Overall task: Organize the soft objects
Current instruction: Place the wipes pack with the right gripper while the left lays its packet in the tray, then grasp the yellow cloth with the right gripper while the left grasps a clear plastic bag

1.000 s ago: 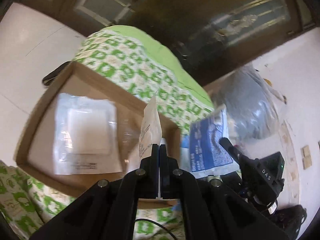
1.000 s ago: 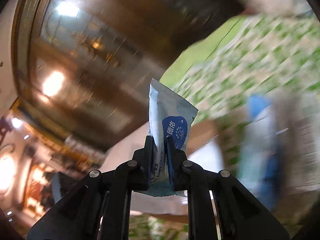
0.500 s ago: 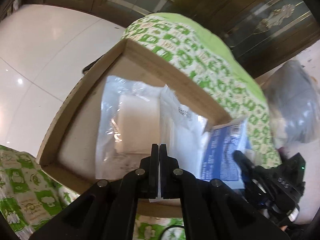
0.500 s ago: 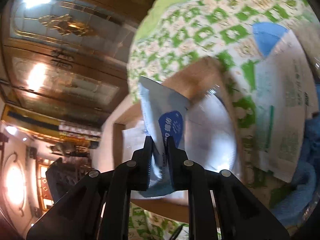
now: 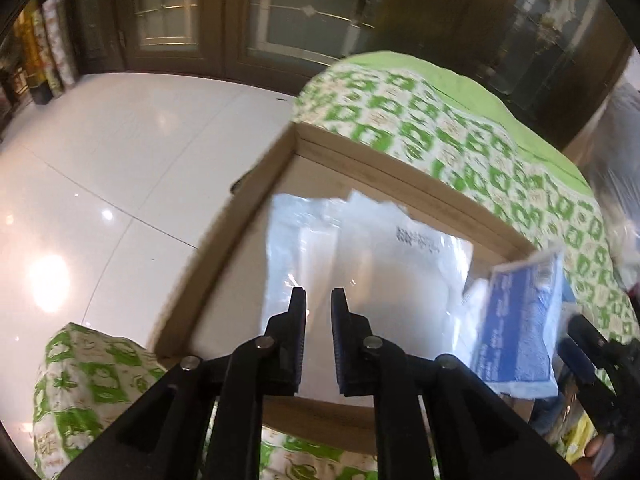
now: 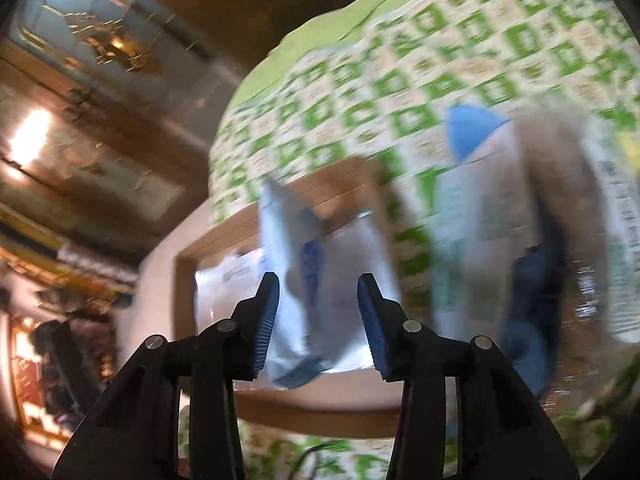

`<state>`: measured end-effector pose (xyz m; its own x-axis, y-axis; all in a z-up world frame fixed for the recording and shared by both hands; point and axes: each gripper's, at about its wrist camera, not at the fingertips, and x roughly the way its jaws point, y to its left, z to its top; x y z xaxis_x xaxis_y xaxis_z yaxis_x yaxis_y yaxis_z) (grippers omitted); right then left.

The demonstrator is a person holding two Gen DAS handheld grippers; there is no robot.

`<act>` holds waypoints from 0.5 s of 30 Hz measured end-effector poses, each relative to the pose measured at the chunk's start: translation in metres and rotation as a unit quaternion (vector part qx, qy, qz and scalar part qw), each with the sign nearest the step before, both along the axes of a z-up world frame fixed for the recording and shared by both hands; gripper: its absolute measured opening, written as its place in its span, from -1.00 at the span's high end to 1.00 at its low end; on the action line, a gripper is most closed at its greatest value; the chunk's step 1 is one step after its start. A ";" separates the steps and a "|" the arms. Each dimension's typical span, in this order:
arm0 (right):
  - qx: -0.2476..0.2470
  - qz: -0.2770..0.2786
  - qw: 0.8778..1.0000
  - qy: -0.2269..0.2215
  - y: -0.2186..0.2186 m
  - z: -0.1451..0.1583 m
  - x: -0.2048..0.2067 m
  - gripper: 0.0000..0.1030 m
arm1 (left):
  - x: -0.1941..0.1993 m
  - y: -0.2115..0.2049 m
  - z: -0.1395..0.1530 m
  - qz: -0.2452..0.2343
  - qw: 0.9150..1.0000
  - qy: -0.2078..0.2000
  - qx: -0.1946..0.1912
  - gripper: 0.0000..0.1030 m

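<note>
Blue-and-white packet (image 6: 296,300) hangs loose between the opening right claw (image 6: 318,292), over the wooden tray (image 6: 184,280)

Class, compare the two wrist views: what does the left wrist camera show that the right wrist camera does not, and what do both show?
Only the left view: the white tiled floor and the left gripper, jaws opening with nothing between them.
Only the right view: the right gripper, jaws opening, and a blurred blue heap right of the box.
Both: the cardboard box, the blue-and-white packet and the green patterned cloth.
</note>
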<state>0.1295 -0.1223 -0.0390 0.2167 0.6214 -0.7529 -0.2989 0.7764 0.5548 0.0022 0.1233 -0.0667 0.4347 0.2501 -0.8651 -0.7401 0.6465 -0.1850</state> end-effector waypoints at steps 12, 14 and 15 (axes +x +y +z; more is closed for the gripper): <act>-0.013 -0.044 0.997 -0.056 -0.032 0.028 0.000 0.21 | -0.002 -0.032 0.042 -0.065 0.988 -0.139 -0.019 0.34; -0.002 -0.049 0.997 -0.063 -0.038 0.033 0.002 0.18 | 0.002 -0.049 0.046 -0.101 0.981 -0.165 -0.028 -0.29; 0.001 -0.049 0.997 -0.065 -0.042 0.036 0.000 0.00 | 0.003 -0.061 0.049 -0.118 0.976 -0.182 -0.031 -0.34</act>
<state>0.1297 -0.1639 -0.0033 0.3729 0.5932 -0.7135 -0.2906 0.8049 0.5174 0.0055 0.0619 -0.0174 0.7552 0.0578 -0.6530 -0.4495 0.7706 -0.4517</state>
